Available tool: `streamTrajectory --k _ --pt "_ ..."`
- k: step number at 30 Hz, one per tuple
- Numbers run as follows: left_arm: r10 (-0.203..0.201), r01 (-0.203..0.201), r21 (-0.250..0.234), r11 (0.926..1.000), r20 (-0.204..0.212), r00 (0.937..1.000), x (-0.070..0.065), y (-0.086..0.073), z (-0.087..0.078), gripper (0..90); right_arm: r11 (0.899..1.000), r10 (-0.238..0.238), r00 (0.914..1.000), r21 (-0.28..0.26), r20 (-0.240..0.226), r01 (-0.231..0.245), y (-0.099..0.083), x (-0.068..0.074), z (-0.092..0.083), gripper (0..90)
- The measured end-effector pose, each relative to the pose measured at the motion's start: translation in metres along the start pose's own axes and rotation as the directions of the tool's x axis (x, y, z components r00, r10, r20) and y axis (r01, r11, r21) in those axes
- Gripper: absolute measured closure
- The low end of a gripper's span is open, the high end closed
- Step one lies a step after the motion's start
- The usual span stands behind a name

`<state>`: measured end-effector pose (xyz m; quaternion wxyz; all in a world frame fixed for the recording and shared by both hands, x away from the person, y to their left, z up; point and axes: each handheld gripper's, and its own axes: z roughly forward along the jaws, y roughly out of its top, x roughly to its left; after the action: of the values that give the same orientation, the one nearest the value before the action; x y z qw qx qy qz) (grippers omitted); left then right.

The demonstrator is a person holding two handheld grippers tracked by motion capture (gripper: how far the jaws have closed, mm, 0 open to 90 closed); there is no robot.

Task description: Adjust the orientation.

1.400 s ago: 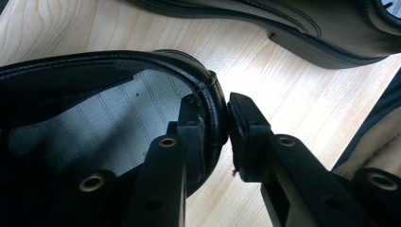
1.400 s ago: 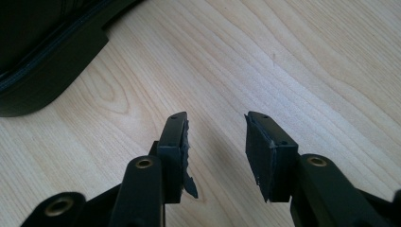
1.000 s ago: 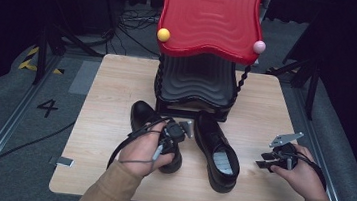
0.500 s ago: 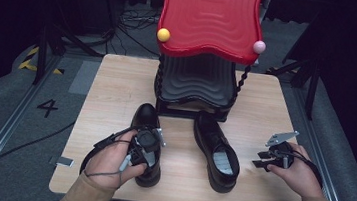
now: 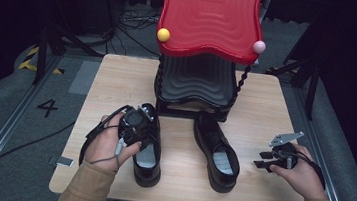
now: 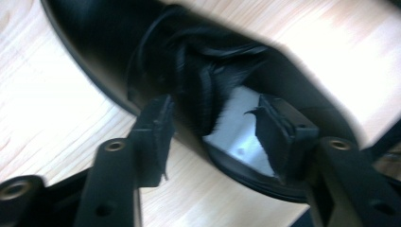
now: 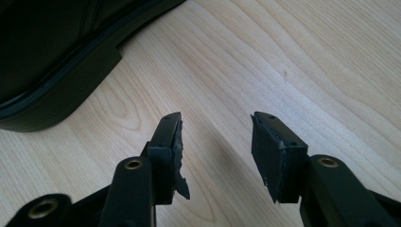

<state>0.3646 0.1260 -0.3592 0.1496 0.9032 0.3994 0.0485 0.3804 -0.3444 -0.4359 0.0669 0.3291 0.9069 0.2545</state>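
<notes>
Two black leather shoes stand on the wooden table (image 5: 118, 79), toes toward the back. My left gripper (image 5: 136, 123) hovers over the left shoe (image 5: 148, 165). In the left gripper view its jaws (image 6: 215, 137) have just been opening and straddle the side wall of the left shoe (image 6: 108, 52), one pad (image 6: 156, 127) outside it and the other above the grey insole (image 6: 234, 127), neither pressing. The right shoe (image 5: 216, 152) stands alone. To its right my right gripper (image 5: 265, 160) sits low over the table, its jaws (image 7: 215, 142) open wider than before and empty, with the right shoe's side (image 7: 52, 56) nearby.
A shoe rack with a red wavy top (image 5: 210, 18) and a black wavy lower shelf (image 5: 196, 80) stands at the back centre, just behind the shoes' toes. A yellow knob (image 5: 163, 34) and a pink knob (image 5: 258, 46) sit at its front corners. A dark floor surrounds the table.
My left hand swung the left shoe's heel leftward, so the shoe now lies parallel to the other, then let go as its jaws spread. The right hand stayed put.
</notes>
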Motion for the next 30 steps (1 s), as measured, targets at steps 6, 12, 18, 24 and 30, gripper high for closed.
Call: streamTrajectory --k 6,12,18,24,30 --pt "0.025 -0.020 0.059 0.9981 -0.073 0.9970 0.004 0.009 0.026 42.6 1.000 0.002 1.0000 0.003 -0.002 -0.002 -0.005 0.000 -0.001 53.8" --pt "0.050 -0.044 0.043 0.9981 -0.144 0.9883 0.001 0.015 0.029 53.3 1.000 0.000 1.0000 0.002 -0.004 0.000 -0.007 0.001 -0.002 53.7" --pt "0.042 -0.032 0.046 0.9985 -0.241 0.9695 -0.005 0.015 0.021 70.2 1.000 -0.003 1.0000 0.006 -0.002 0.003 -0.007 0.000 0.000 53.8" --pt "-0.011 0.011 0.001 0.9999 -0.275 0.9613 -0.010 0.014 0.010 77.2 1.000 -0.002 1.0000 0.010 -0.003 0.002 -0.007 0.000 0.001 53.8" --pt "-0.027 0.022 -0.022 0.9995 -0.284 0.9585 -0.022 0.014 -0.004 82.2 1.000 0.002 1.0000 0.014 -0.004 -0.002 -0.008 0.000 0.000 53.9"
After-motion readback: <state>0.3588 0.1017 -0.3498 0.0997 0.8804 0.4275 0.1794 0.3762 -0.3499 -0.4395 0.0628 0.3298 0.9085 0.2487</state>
